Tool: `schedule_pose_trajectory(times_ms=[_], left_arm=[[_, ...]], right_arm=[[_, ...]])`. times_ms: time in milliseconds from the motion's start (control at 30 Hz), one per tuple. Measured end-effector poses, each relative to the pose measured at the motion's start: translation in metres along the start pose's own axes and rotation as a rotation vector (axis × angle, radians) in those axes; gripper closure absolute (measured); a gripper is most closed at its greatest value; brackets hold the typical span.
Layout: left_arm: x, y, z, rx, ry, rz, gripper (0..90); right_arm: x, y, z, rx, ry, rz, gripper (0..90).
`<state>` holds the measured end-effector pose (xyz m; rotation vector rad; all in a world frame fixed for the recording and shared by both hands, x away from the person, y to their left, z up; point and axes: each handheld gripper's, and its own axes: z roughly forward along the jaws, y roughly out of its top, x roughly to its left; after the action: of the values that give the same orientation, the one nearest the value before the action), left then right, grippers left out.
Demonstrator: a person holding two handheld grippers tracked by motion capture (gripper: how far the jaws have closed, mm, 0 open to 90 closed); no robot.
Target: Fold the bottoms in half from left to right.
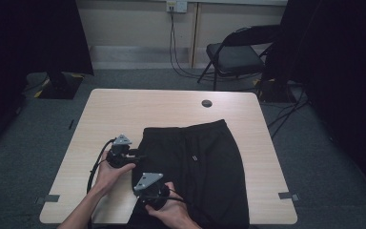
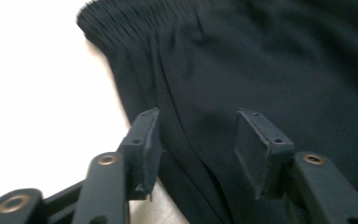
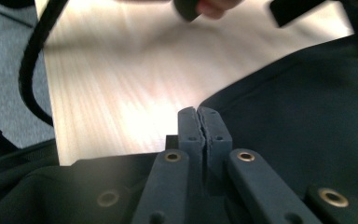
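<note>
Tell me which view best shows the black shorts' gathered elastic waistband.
The left gripper view: the black fabric shorts' ribbed waistband fills its top, close up, beyond the open left gripper. The high view shows the waistband small and dark. The right gripper view shows plain fabric.

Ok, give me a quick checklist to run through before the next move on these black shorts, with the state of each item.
1. Black shorts lie flat on the table: ok.
2. Left hand-held gripper open, with the shorts' left edge near the waistband between its jaws, pads not pressing: ok.
3. Right hand-held gripper shut at the shorts' edge: ok.
4. Cloth actually pinched between the right pads: cannot tell.
5. Cable from the left hand-held gripper lies off the shorts, on the table: ok.
6. Bare table left of the shorts for a fold or pull: ok.
</note>
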<state>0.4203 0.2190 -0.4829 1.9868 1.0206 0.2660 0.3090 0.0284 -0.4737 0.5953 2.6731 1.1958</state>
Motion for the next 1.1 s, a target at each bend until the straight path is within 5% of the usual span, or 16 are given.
schedule_pose_trajectory(times_ms=[167,333,367,533,667,833,1000,1100], left_arm=[[0.004,0.001,-0.009,-0.048,0.032,-0.035,51.3],[-0.002,0.001,-0.005,-0.033,0.039,-0.018,49.2],[-0.006,0.002,-0.003,-0.024,0.026,-0.006,48.9],[-0.016,0.002,0.007,0.021,0.006,0.032,48.4],[-0.021,0.001,0.012,0.051,-0.002,0.047,48.5],[-0.018,-0.001,0.013,0.073,0.015,0.036,48.3],[-0.016,-0.001,0.012,0.06,0.021,0.026,48.3],[-0.013,-0.001,0.011,0.058,0.026,0.018,48.3]], right_arm=[[-0.023,-0.001,-0.036,-0.051,-0.079,0.031,89.7],[-0.042,-0.016,-0.058,-0.035,-0.14,0.054,89.7],[-0.051,-0.032,-0.063,-0.009,-0.166,0.082,89.7],[-0.061,-0.057,-0.055,0.063,-0.184,0.117,88.1],[-0.06,-0.055,-0.045,0.028,-0.145,0.116,64.4],[-0.06,-0.048,-0.037,-0.005,-0.117,0.134,54.1],[-0.062,-0.049,-0.027,0.021,-0.141,0.122,53.4],[-0.064,-0.052,-0.028,0.009,-0.143,0.142,68.5]])
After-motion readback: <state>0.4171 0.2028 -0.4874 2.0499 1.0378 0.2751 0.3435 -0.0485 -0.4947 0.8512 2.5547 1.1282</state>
